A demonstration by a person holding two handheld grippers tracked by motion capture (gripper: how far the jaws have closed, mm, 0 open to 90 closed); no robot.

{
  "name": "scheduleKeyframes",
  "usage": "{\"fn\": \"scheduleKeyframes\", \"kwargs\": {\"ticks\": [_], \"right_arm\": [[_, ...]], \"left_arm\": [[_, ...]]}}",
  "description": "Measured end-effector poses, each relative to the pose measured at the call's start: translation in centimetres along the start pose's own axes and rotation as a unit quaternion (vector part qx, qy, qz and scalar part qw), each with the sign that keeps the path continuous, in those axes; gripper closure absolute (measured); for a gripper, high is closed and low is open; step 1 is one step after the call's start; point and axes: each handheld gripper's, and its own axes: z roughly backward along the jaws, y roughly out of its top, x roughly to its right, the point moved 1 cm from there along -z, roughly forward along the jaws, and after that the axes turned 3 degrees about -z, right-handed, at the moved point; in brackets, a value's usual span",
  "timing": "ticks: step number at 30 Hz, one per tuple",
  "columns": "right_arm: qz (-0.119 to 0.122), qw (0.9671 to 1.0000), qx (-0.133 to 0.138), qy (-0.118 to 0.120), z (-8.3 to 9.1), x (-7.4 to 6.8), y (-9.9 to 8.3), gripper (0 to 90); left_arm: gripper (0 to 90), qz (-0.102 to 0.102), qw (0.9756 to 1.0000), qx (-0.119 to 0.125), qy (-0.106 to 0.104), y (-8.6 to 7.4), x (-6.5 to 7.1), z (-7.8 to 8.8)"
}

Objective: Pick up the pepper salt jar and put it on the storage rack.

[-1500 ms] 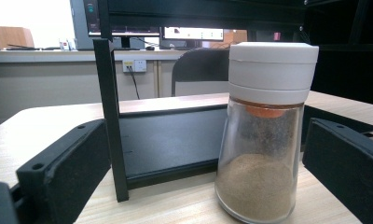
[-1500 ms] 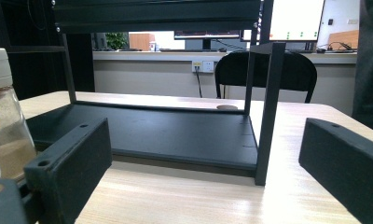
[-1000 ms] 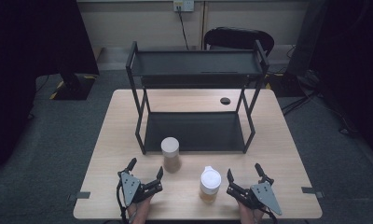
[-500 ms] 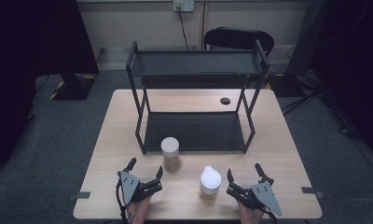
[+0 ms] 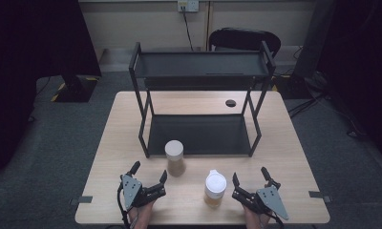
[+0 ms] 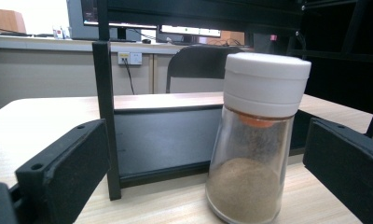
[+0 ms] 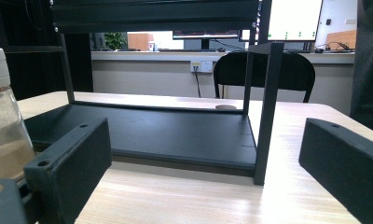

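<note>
So, going left to right across the table (image 5: 132, 119): the left gripper (image 5: 148, 177) is held low at the near edge, jaws spread wide apart with nothing clamped between them. Just ahead of it and a bit to the right, a spice jar (image 5: 174, 158) with a white cap is stood upright on the wood, right in front of the black rack (image 5: 201, 143). In the left gripper view the same jar (image 6: 257, 140) is seen close up between the two open jaws, touched by neither, about a third filled with tan powder, with the rack's front post (image 6: 105, 116) just to its left.

Further right, a second jar (image 5: 215, 188) with a white flip lid is stood near the table's front edge, well clear of the rack. Just beside it on the right, the right gripper (image 5: 250, 183) is also held low with its jaws opened wide, empty. In the right gripper view that second jar (image 7: 5, 126) is caught at the left edge, outside the jaws, and the rack's lower shelf (image 7: 166, 135) is seen straight ahead.

Behind the table, a black chair (image 5: 244, 40) is parked against the wall.
</note>
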Motion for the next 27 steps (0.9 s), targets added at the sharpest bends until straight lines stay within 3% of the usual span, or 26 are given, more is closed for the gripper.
{"fn": "scheduleKeyframes", "kwargs": {"ticks": [10, 12, 27], "right_arm": [[0.000, 1.0000, 0.000, 0.000, 0.0, 0.0, 0.0, 0.9], [0.000, 1.0000, 0.000, 0.001, 0.0, 0.0, 0.0, 0.9], [0.000, 1.0000, 0.000, 0.001, 0.0, 0.0, 0.0, 0.9]], "left_arm": [[0.0, 0.003, 0.9995, 0.007, -0.029, 1.0, -0.2, -0.4], [0.0, -0.008, 0.9993, 0.008, -0.035, 1.3, -0.1, -0.6], [0.0, -0.018, 0.9973, 0.009, -0.070, 3.0, -0.2, -2.1]]}}
